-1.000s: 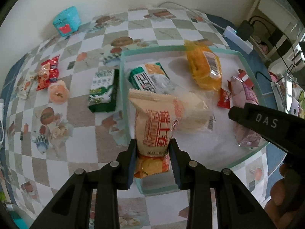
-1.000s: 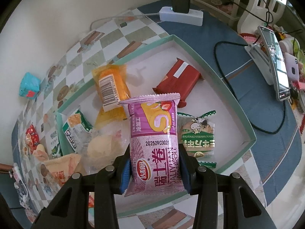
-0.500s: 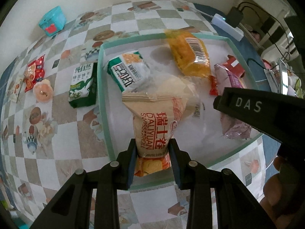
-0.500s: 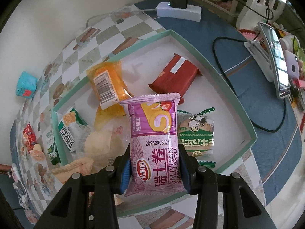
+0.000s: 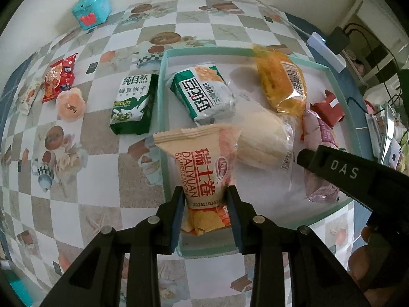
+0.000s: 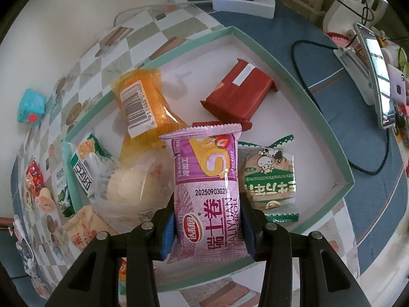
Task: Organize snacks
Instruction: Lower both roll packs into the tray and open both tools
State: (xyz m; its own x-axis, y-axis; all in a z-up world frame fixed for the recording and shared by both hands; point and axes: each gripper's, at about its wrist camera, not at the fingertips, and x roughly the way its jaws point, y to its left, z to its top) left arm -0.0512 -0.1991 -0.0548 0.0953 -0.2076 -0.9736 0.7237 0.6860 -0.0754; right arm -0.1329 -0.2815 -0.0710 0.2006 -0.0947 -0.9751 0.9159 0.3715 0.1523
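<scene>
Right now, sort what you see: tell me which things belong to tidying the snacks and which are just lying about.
Part of the job:
- orange roll packet, in the left gripper
- purple roll packet, in the right gripper
- tray
- green biscuit packet, outside the tray
- red snack bag
- peach jelly cup

Just lying about:
- power strip
- phone
- teal box

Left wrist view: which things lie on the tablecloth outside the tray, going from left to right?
Red packet → peach jelly cup → teal box → green biscuit pack.
</scene>
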